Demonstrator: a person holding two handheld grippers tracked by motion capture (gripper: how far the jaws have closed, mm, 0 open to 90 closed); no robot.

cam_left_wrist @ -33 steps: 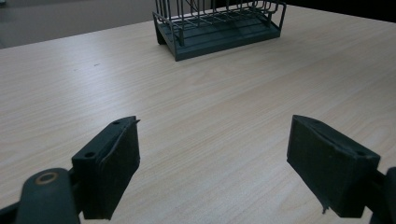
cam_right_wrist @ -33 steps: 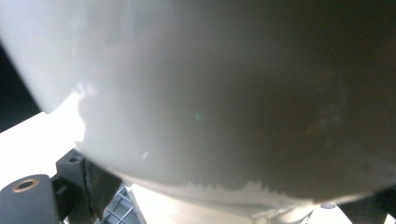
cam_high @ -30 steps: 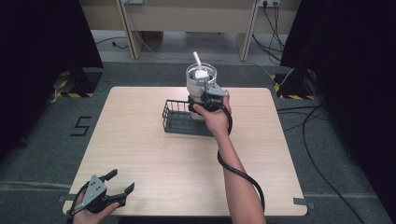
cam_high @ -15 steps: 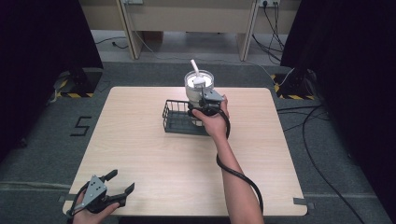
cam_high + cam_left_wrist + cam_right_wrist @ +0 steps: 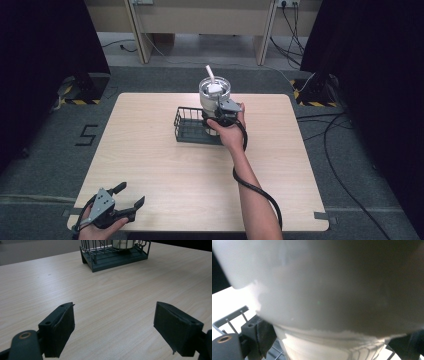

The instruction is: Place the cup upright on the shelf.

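High view: right gripper [image 5: 220, 116] fingers clamp the white tumbler [image 5: 214, 95] low in the wire basket [image 5: 188, 126]. Left gripper [image 5: 122, 204] fingers idle wide over worktop [image 5: 165, 165]. Keep the tumbler upright, clearing basket wires.

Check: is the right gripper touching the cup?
Touching. In the right gripper view, the left pad presses against the cup wall, and the right gripper sits around it over the basket.

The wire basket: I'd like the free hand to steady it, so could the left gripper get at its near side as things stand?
Probably yes. The left gripper is open at the table's near edge, with bare tabletop between it and the wire basket. The right gripper holds the cup at the basket's far right.
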